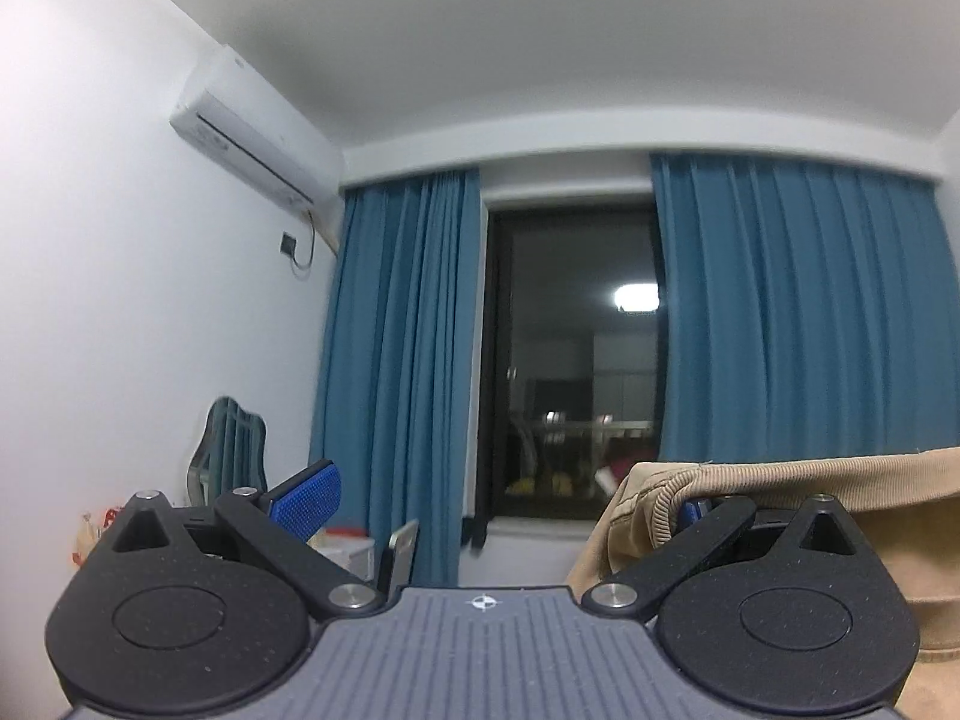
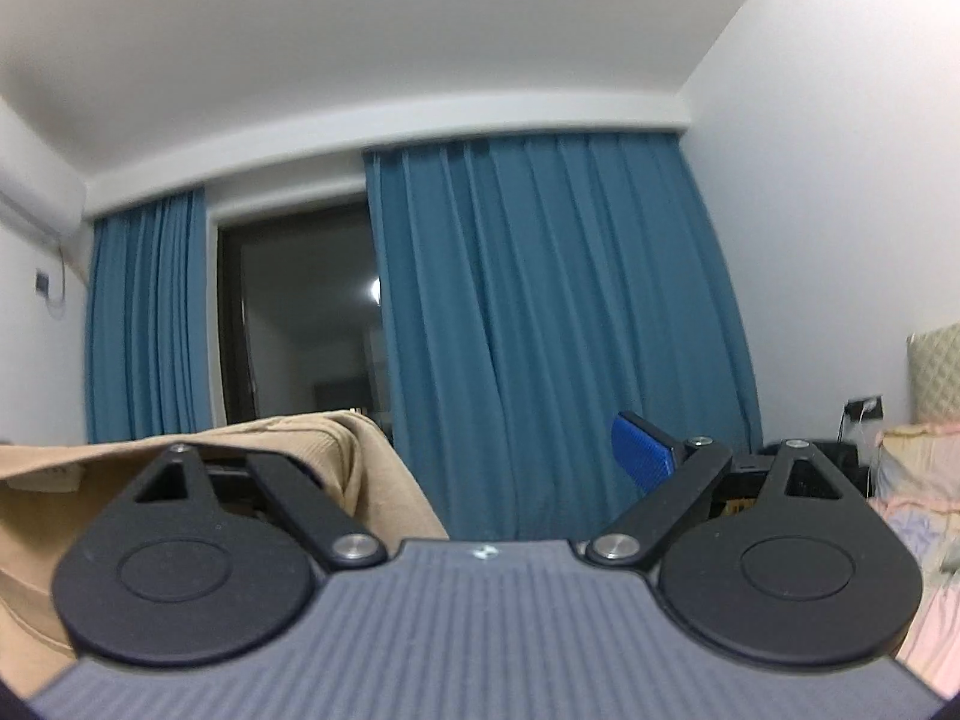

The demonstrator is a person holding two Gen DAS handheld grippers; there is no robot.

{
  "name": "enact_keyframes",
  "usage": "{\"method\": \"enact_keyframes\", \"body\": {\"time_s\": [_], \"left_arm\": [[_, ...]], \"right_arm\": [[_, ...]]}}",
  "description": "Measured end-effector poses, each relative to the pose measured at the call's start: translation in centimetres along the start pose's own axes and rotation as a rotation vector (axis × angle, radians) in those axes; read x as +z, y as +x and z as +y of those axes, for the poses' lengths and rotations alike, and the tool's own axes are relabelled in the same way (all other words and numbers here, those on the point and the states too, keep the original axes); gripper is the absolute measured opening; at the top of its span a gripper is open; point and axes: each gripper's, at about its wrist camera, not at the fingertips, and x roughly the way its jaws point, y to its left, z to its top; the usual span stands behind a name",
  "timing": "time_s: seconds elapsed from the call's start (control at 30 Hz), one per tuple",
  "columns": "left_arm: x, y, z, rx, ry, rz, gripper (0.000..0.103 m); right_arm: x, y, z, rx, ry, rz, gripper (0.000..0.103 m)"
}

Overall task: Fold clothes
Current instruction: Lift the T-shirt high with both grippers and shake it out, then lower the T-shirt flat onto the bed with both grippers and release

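Note:
A tan garment with a ribbed edge (image 1: 798,504) is held up in the air between the two grippers. My left gripper (image 1: 498,501) stands open. Its left blue pad (image 1: 306,498) is bare, while the garment's ribbed edge drapes over its right finger and hides most of it. In the right wrist view the same tan garment (image 2: 282,450) hangs over the left finger of my right gripper (image 2: 474,462), which is also open. That gripper's right blue pad (image 2: 642,456) holds nothing. Both cameras point level toward the window wall.
Blue curtains (image 1: 798,312) frame a dark window (image 1: 570,360). An air conditioner (image 1: 252,120) hangs on the left wall, above a wavy mirror (image 1: 225,450). A bed with pink bedding (image 2: 924,516) and a quilted headboard (image 2: 936,372) lies at the right.

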Motion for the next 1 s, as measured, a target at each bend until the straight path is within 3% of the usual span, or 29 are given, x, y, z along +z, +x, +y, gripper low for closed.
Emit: {"method": "enact_keyframes", "body": {"time_s": [0.27,0.4,0.57,0.73,0.8,0.9,1.0], "left_arm": [[-12.6,17.7,-3.6,0.044,0.014,0.127,0.103],[-21.4,26.6,-6.7,0.056,0.057,0.194,0.103],[-35.2,36.0,-9.7,0.034,0.165,0.376,0.103],[-46.7,40.0,-11.3,-0.046,0.316,0.521,0.103],[-50.2,40.5,-11.7,-0.079,0.364,0.571,0.102],[-53.6,40.5,-12.7,-0.099,0.454,0.604,0.102],[-54.2,40.4,-13.3,-0.094,0.515,0.607,0.103]], "right_arm": [[-12.4,13.9,2.8,-0.042,-0.095,0.162,0.091],[-21.2,21.7,4.2,-0.078,-0.154,0.207,0.091],[-35.0,30.0,3.6,-0.077,-0.173,0.329,0.090],[-47.7,35.1,2.3,-0.061,-0.178,0.503,0.090],[-50.8,35.7,1.9,-0.057,-0.188,0.563,0.090],[-53.5,36.5,1.5,-0.067,-0.203,0.652,0.090],[-54.4,37.1,1.7,-0.064,-0.225,0.747,0.090]]}}
